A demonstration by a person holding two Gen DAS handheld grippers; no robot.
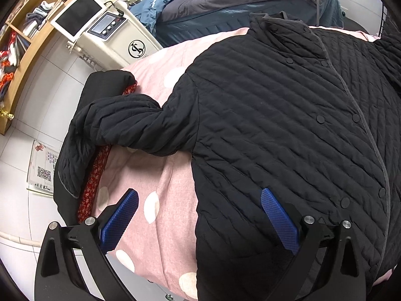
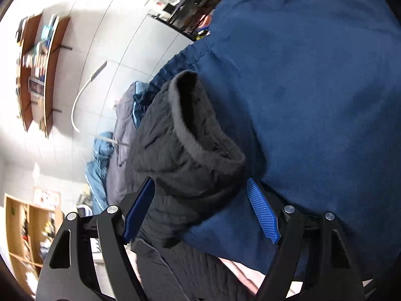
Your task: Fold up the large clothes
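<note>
1. A black quilted jacket (image 1: 288, 125) lies spread front-up on a pink bedcover with white dots (image 1: 160, 175), its collar at the far end and its snap buttons running down the front.
2. In the left wrist view, one sleeve (image 1: 120, 125) stretches out to the left, and its cuff end hangs over the left edge of the bed.
3. A strip of red patterned fabric (image 1: 95, 173) shows along that left edge, under the sleeve.
4. The left tool (image 1: 200, 205) hovers over the near hem of the jacket with its blue pads wide apart and nothing between them; the right pad is over the jacket, the left pad over the bedcover.
5. In the right wrist view, the right tool (image 2: 200, 198) has its pads spread wide on either side of the other sleeve cuff (image 2: 198, 135), whose open mouth faces the camera; the pads do not press on it.
6. Behind the cuff is dark blue cloth (image 2: 313, 100).
7. A white machine with a screen (image 1: 105, 30) stands on the floor to the far left of the bed, beside a wooden shelf (image 1: 27, 50).
</note>
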